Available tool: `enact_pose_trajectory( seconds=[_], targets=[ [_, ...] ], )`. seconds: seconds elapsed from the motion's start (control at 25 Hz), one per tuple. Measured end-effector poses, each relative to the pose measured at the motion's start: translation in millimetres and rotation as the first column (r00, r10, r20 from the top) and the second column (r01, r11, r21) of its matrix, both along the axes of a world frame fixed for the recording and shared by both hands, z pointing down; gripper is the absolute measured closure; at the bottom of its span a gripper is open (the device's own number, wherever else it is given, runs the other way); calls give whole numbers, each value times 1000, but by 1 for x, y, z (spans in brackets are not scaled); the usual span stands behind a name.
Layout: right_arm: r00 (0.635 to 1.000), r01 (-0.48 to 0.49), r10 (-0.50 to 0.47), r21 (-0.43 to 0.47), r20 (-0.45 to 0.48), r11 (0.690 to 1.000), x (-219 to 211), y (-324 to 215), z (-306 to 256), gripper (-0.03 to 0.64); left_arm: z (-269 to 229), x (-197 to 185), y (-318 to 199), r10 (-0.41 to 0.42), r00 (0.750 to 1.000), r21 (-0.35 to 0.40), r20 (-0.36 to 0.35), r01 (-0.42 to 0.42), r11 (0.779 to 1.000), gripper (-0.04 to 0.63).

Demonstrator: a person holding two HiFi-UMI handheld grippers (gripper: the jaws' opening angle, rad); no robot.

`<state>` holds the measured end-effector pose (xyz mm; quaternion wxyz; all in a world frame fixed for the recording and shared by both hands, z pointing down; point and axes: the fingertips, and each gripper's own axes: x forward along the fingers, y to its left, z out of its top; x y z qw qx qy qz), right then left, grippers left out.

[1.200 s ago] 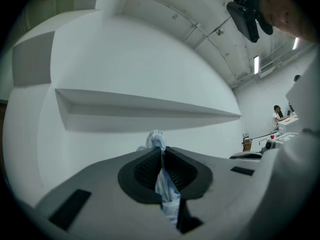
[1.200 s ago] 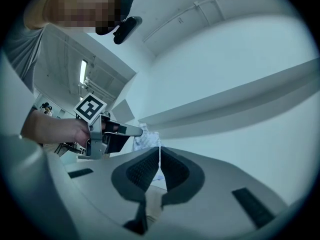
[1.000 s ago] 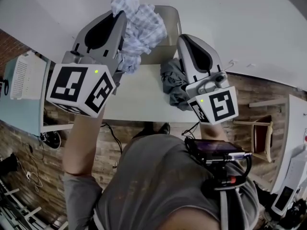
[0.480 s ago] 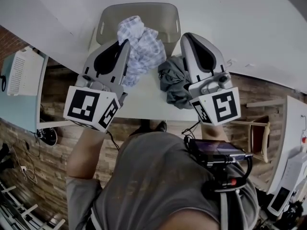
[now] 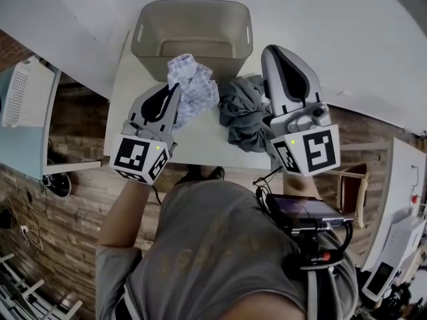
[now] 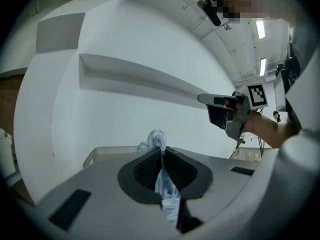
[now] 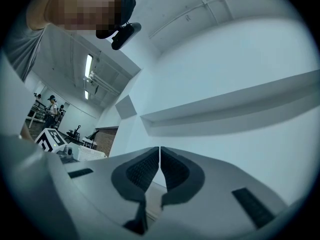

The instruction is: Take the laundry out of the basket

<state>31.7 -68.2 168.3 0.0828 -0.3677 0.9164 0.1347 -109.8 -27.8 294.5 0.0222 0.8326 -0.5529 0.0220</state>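
Observation:
The beige laundry basket (image 5: 150, 20) stands at the far edge of the white table (image 5: 137, 115), and its inside looks bare. My left gripper (image 5: 177, 89) is shut on a pale blue checked cloth (image 5: 195, 91), low over the table just in front of the basket. In the left gripper view the cloth (image 6: 165, 181) runs between the pressed pads and bunches past the tips of the left gripper (image 6: 161, 150). A crumpled grey garment (image 5: 241, 115) lies on the table beside my right gripper (image 5: 272, 49). That right gripper (image 7: 159, 150) is shut with nothing in it and points over the table's far right corner.
A white perforated crate (image 5: 25, 97) sits on a pale surface to the left. A wooden chair (image 5: 360, 187) stands at the right beyond the table. The basket's rim (image 6: 107, 151) shows ahead of the left jaws, and the right gripper's body (image 6: 227, 113) is at the upper right.
My left gripper has come down with the checked cloth, from above the basket to the table in front of it. The right gripper has stayed by the grey garment.

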Motion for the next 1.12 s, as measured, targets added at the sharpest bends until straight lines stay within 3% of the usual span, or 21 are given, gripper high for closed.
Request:
enact_pose_trajectory(
  seconds=[0.32,0.64,1.12],
  targets=[
    [1000,9,-10,-33,-26,999,-15,-9,16,603,63,-2,3,-7,999,-71,-43,4,997,566],
    [998,-9,6,-43,-62,999,-19,-16,20,603,135,3,-2,8,999,-189,-39,-15,982,566],
    [996,-52,49,-33,-69,998,-11,-24,17,603,159,11,-11,41,999,-190,-25,-45,981,526]
  ],
)
